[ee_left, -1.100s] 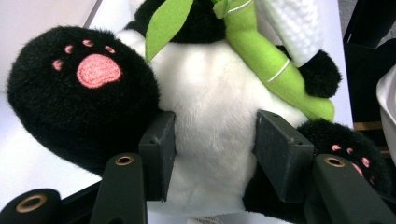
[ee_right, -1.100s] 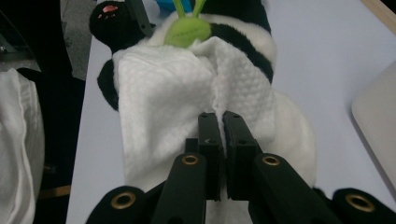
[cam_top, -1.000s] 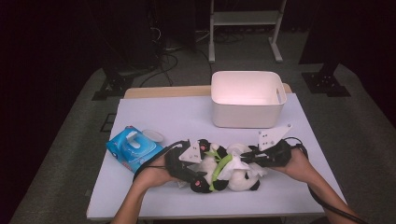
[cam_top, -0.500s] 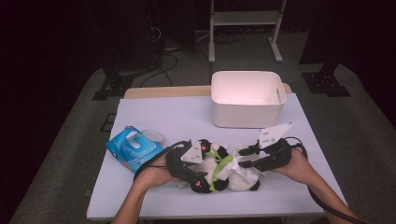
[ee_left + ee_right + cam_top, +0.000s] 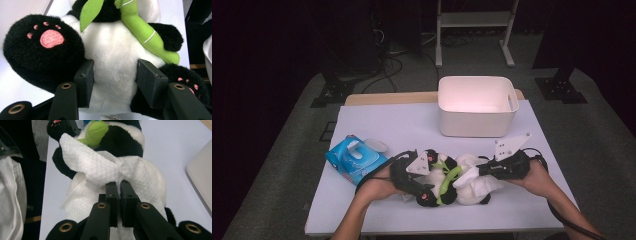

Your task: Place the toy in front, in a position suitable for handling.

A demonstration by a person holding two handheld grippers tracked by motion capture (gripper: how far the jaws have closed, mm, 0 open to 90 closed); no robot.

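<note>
The plush panda [image 5: 452,182] lies in front of the white bin [image 5: 477,106], its belly clamped by the left gripper [image 5: 113,80]. The right gripper [image 5: 119,195], just closing, pinches a paper towel [image 5: 95,165] draped over it. A hard pull could tear the towel or drag the panda loose.

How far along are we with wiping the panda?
Done: a wipe is out and lies on the panda. In hand: the left tongs clamp the panda's white belly, and the right tongs, whose jaws have just been closing, pinch the wipe against its head. Left: probably more wiping, then the wipe or panda may go in the bin.
</note>
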